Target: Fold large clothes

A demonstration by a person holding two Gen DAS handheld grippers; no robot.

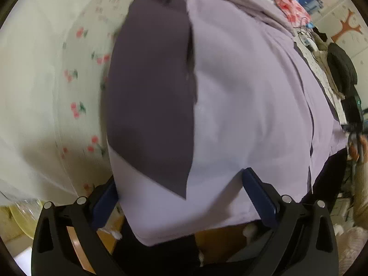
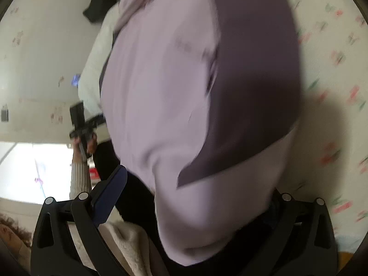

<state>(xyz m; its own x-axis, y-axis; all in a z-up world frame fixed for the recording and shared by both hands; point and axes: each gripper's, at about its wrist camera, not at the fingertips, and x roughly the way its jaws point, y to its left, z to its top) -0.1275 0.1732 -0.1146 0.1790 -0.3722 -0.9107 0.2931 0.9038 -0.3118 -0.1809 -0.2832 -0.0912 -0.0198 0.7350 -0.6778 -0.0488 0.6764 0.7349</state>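
One lilac garment [image 1: 241,92] with one dark purple panel [image 1: 151,105] hangs between the jaws of both grippers. The left gripper [image 1: 181,193] has wide jaws with cloth draped between them; whether they pinch it I cannot tell. The right gripper [image 2: 197,195] likewise stands wide, its far finger hidden by cloth. Beyond the jaws lies a cherry-print sheet [image 1: 76,73]. A wallpapered wall [image 2: 41,69] stands left of the right jaws.

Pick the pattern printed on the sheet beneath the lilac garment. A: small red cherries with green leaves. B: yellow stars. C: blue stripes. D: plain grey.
A: the pale sheet beside the lilac garment carries small red cherry sprigs with green leaves; the right wrist view shows the same red and green marks, blurred.
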